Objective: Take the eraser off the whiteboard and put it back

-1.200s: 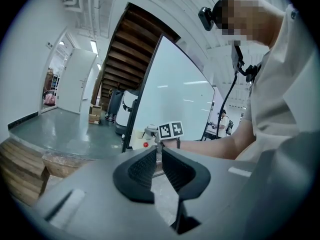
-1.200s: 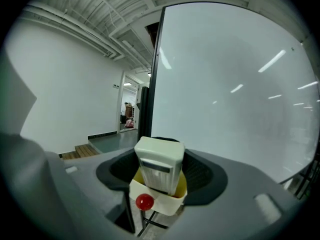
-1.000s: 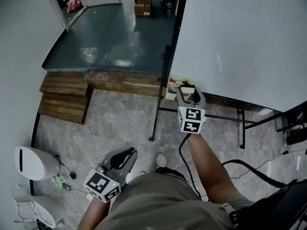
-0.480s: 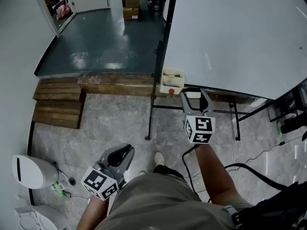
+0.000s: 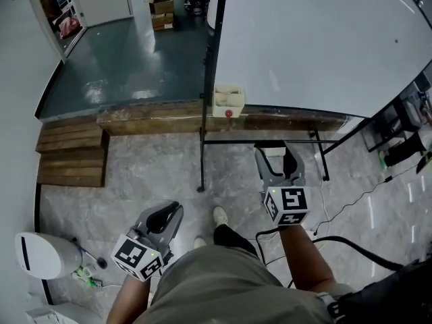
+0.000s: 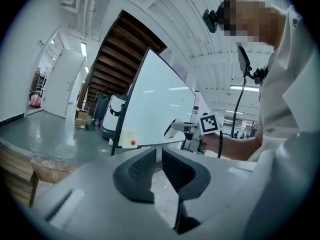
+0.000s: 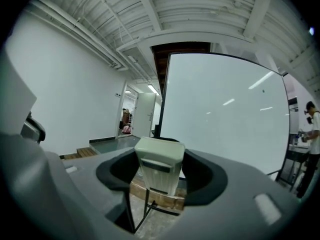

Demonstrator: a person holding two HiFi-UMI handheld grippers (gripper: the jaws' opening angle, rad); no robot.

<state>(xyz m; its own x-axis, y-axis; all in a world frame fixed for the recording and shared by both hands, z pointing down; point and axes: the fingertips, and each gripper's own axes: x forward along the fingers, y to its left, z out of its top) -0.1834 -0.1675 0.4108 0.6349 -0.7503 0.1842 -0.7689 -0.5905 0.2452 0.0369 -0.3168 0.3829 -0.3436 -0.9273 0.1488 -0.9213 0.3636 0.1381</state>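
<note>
The right gripper [image 5: 278, 159] has its jaws clamped on the eraser [image 7: 159, 166], a pale cream block with a darker slot across its face. It sits low in the centre of the right gripper view, its long axis running top to bottom, clear of the whiteboard [image 7: 225, 114] behind it. The left gripper [image 6: 159, 165] has its jaws almost together, with nothing between them.

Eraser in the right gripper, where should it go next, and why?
Probably move the eraser toward the whiteboard and set it there. The right gripper is shut on it, clear of the board, so putting it back looks like what is left.
</note>
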